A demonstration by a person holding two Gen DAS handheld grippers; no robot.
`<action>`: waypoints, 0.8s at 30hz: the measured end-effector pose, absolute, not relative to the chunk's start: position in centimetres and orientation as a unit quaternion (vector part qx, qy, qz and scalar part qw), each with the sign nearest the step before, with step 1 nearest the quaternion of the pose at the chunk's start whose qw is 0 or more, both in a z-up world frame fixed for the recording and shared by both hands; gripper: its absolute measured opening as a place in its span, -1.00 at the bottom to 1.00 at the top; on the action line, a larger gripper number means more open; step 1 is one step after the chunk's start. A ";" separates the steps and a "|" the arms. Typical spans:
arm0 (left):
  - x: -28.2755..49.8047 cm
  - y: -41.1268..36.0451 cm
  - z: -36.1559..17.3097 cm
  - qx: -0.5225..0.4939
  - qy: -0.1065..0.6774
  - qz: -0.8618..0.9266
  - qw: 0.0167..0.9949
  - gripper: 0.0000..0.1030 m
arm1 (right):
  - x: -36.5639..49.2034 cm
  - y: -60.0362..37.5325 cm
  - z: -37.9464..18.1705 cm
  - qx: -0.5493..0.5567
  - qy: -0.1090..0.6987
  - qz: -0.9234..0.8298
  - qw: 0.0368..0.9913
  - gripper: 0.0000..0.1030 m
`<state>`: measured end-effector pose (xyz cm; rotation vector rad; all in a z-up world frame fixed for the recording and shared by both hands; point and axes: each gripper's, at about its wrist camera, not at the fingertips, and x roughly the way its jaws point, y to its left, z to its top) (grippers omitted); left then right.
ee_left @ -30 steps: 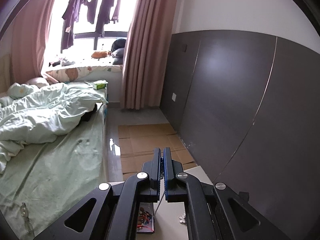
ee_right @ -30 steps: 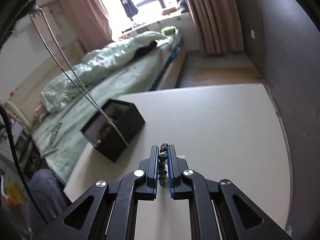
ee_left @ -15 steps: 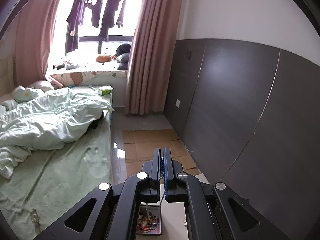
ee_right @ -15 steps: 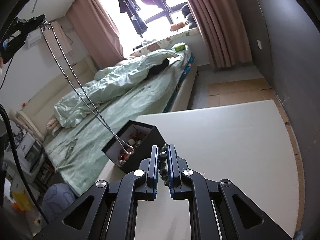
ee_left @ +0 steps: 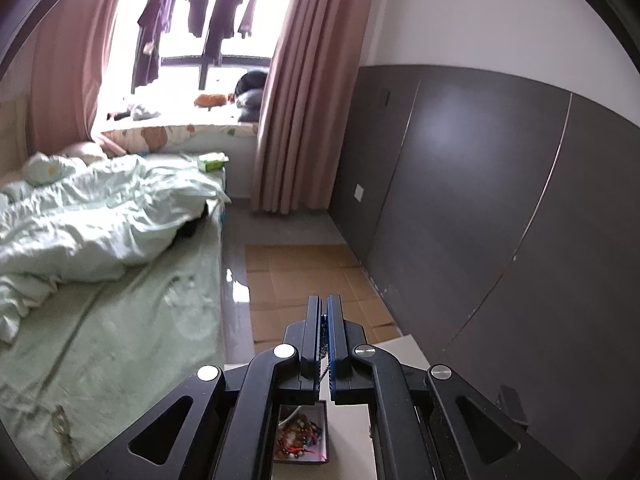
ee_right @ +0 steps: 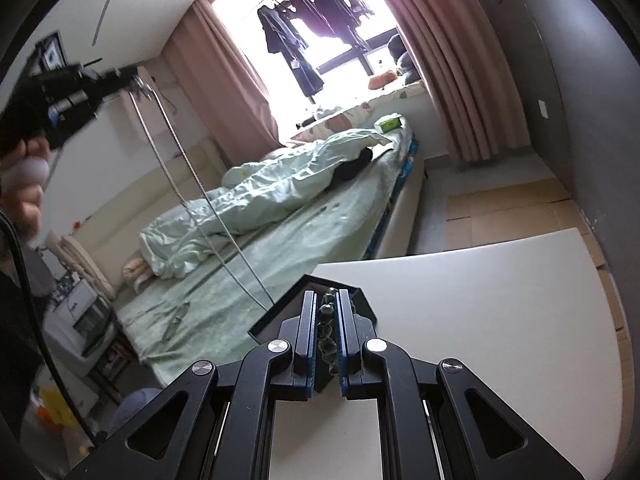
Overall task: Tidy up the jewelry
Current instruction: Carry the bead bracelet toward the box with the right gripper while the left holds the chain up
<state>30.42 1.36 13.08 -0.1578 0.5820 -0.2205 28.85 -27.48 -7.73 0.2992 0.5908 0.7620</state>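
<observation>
Looking past the black box: it sits on the white table at the edge nearest the bed, open top, mixed beads and jewelry inside. Bed with green sheet and rumpled duvet runs from the box toward the window, clothes hung there, pink curtains either side. Dark panel wall on the far side of the table from the box, cardboard sheets on the floor between bed and wall. Table surface beyond the box is bare in the right wrist view

Left gripper is high above the box, blurred in the right wrist view, person's hand on its grip. Its jaws are fully closed on a thin silver chain, which hangs in two strands down to the box; left wrist view shows the chain pinched between the blue pads

Right gripper is just in front of the box, partly blocking it. Jaws nearly closed, clamping a string of dark beads between the pads; bead string runs lengthways along the gap
</observation>
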 end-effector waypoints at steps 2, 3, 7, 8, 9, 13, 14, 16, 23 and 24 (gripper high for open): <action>30.9 1.7 12.2 -0.087 0.294 -0.112 0.945 -0.96 | 28.8 -27.5 -7.7 0.146 0.280 0.366 0.876 -0.81; 31.0 1.8 11.9 -0.090 0.296 -0.113 0.944 -0.96 | 28.9 -27.6 -7.6 0.149 0.278 0.368 0.875 -0.81; 30.9 1.8 12.2 -0.092 0.296 -0.117 0.944 -0.96 | 29.2 -27.9 -7.7 0.159 0.275 0.363 0.876 -0.81; 30.7 1.8 12.5 -0.091 0.293 -0.117 0.945 -0.96 | 29.4 -28.0 -7.7 0.161 0.273 0.361 0.877 -0.81; 30.4 1.8 13.4 -0.088 0.285 -0.118 0.947 -0.96 | 29.6 -28.3 -7.6 0.167 0.272 0.360 0.877 -0.81; 29.5 1.4 16.6 -0.077 0.262 -0.122 0.954 -0.96 | 30.3 -28.6 -8.1 0.182 0.279 0.353 0.874 -0.81; 29.3 1.3 17.3 -0.074 0.258 -0.121 0.956 -0.96 | 30.4 -28.6 -8.2 0.184 0.281 0.351 0.874 -0.81; 29.1 1.1 18.1 -0.067 0.252 -0.118 0.958 -0.96 | 30.4 -28.6 -8.3 0.184 0.281 0.351 0.874 -0.81; 28.6 0.0 19.3 -0.053 0.243 -0.117 0.962 -0.96 | 29.9 -28.5 -8.3 0.175 0.279 0.352 0.876 -0.81; 28.6 -0.2 19.2 -0.050 0.243 -0.117 0.962 -0.96 | 29.9 -28.5 -8.3 0.174 0.279 0.352 0.876 -0.81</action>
